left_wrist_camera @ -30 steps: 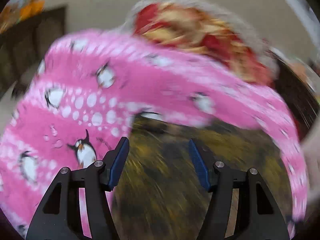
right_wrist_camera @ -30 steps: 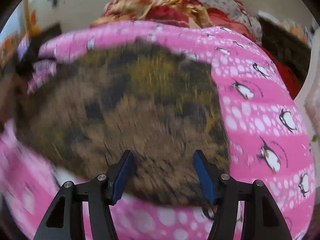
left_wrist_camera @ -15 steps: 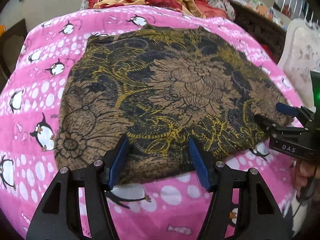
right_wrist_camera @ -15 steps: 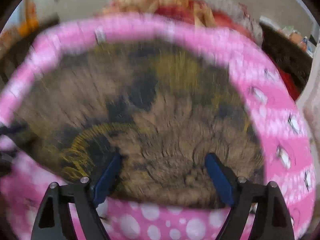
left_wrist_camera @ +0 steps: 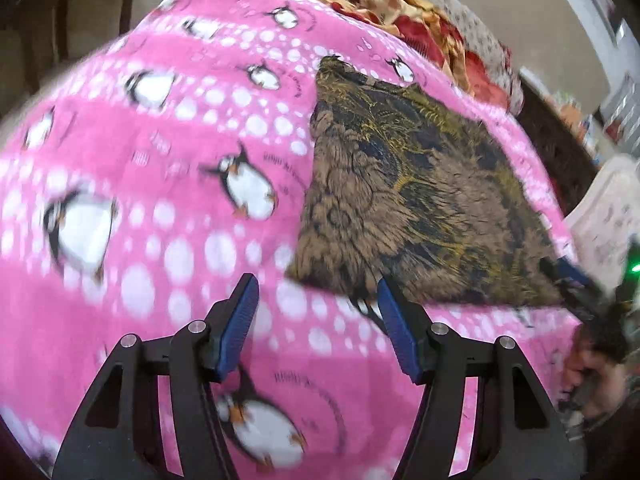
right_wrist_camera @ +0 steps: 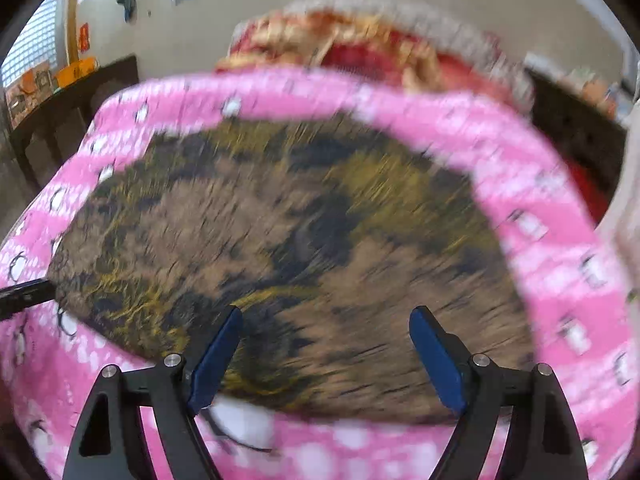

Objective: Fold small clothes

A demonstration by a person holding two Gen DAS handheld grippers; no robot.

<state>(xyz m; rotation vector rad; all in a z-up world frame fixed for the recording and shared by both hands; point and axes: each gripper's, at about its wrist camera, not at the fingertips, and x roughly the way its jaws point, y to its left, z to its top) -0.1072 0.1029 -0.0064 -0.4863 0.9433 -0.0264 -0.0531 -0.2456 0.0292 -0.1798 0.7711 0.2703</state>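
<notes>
Biggest thing first: the pink fleece blanket (left_wrist_camera: 168,152) w/ penguins and white dots covers the bed, soft and napped, and everything sits on it. Behind it, a heap of red-and-gold bedding (left_wrist_camera: 400,12), not part of the job.

On the blanket lies the brown cloth (left_wrist_camera: 420,208), flat, spread out, thin woven stuff w/ a black and mustard floral print. In the left wrist view it reads as a rough four-sided piece, long axis running from its far corner down toward the near right.

The relation that matters: from the left gripper (left_wrist_camera: 316,320) the cloth lies ahead and to the right. Its near-left corner sits just past the right-hand finger, so the gap between the fingers is mostly over bare blanket. The right gripper (right_wrist_camera: 326,356) hangs square over the cloth's near edge, cloth showing between and beyond both fingers. I'd judge the right hand better placed for a grab; the left needs to shift toward that corner.

Left fingers (left_wrist_camera: 240,320): apart, nothing between them. Right fingers (right_wrist_camera: 216,360): have just been opening, now wide, w/ cloth under the gap but, as far as the blur lets me see, not pinched.

Blue ribbed pads on black frames, both sides.
</notes>
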